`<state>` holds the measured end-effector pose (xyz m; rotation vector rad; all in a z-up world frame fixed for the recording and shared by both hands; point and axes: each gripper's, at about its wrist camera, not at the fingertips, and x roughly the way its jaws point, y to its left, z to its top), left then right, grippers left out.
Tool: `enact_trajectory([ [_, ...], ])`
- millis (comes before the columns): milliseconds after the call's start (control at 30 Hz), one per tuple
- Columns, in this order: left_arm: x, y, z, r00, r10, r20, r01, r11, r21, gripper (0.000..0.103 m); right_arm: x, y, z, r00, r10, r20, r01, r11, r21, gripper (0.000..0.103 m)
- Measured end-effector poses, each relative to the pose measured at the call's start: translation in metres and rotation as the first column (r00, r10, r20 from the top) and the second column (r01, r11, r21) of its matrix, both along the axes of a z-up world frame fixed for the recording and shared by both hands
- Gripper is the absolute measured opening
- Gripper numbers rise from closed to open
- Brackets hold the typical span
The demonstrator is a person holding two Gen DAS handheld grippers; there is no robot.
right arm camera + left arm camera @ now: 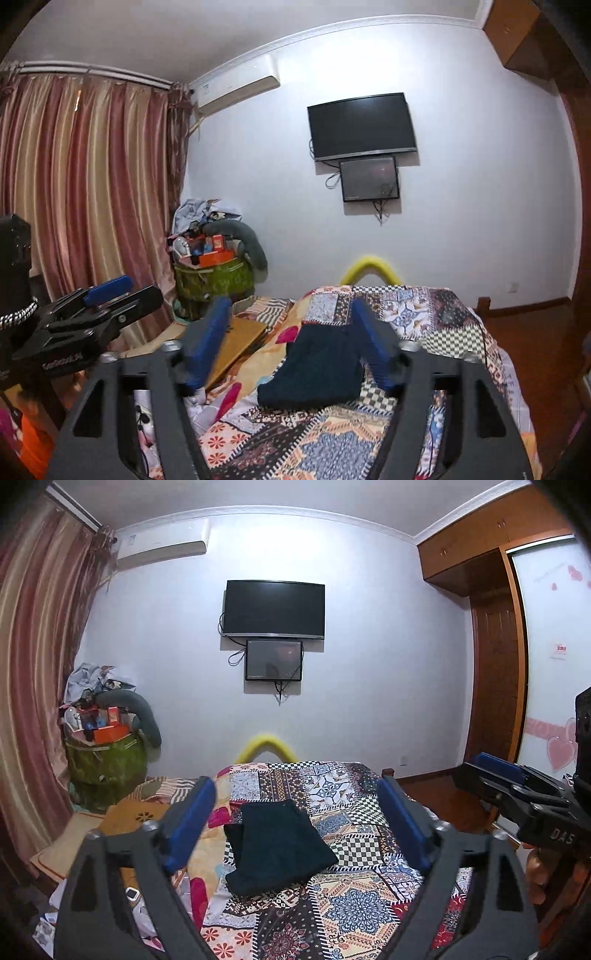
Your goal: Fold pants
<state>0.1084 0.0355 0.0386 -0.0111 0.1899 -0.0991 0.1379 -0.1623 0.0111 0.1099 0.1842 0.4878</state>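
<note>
Dark pants (277,843) lie folded into a compact rectangle on the patchwork bedspread (354,904); they also show in the right wrist view (317,369). My left gripper (295,790) is open and empty, held above and short of the pants, which appear between its blue fingers. My right gripper (290,314) is open and empty, also raised short of the pants; its right finger (373,343) overlaps their edge in view. Each gripper shows at the side of the other's view (517,786) (92,302).
A green basket piled with clutter (105,753) stands by the striped curtain (33,664). Two screens (275,609) hang on the far wall. A wooden wardrobe (491,646) stands at right. Loose bedding and boards (140,812) lie left of the bed.
</note>
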Motion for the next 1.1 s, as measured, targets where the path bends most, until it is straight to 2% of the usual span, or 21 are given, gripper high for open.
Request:
enact_trajectory([
  [33, -0.002, 0.001, -0.001, 1.000, -0.004, 0.001, 0.004, 1.000, -0.009, 0.098, -0.002, -0.001, 0.002, 1.000, -0.008, -0.001, 0.008, 1.000, -0.001, 0.085],
  [67, -0.005, 0.002, -0.002, 1.000, -0.003, 0.004, 0.003, 1.000, -0.015, 0.100, -0.002, -0.001, 0.002, 1.000, -0.019, 0.002, 0.019, 1.000, -0.007, 0.087],
  [133, -0.007, 0.001, -0.003, 1.000, 0.018, 0.014, -0.017, 1.000, -0.016, 0.102, -0.004, 0.001, 0.005, 0.999, -0.047, 0.022, 0.047, 0.998, -0.028, 0.098],
  [200, -0.010, 0.002, -0.006, 0.999, 0.032, 0.023, -0.032, 0.999, -0.011, 0.103, -0.007, 0.000, 0.003, 0.997, -0.065, 0.043, 0.066, 0.997, -0.035, 0.103],
  [667, -0.011, 0.004, -0.013, 0.999, 0.032, 0.013, -0.032, 0.999, -0.043, 0.103, -0.008, 0.001, -0.012, 0.997, -0.076, 0.034, 0.078, 0.996, -0.046, 0.103],
  [1100, -0.005, 0.007, -0.021, 0.999, 0.046, -0.007, -0.046, 0.998, -0.033, 0.103, -0.009, 0.001, -0.015, 0.997, -0.076, 0.016, 0.077, 0.996, -0.055, 0.103],
])
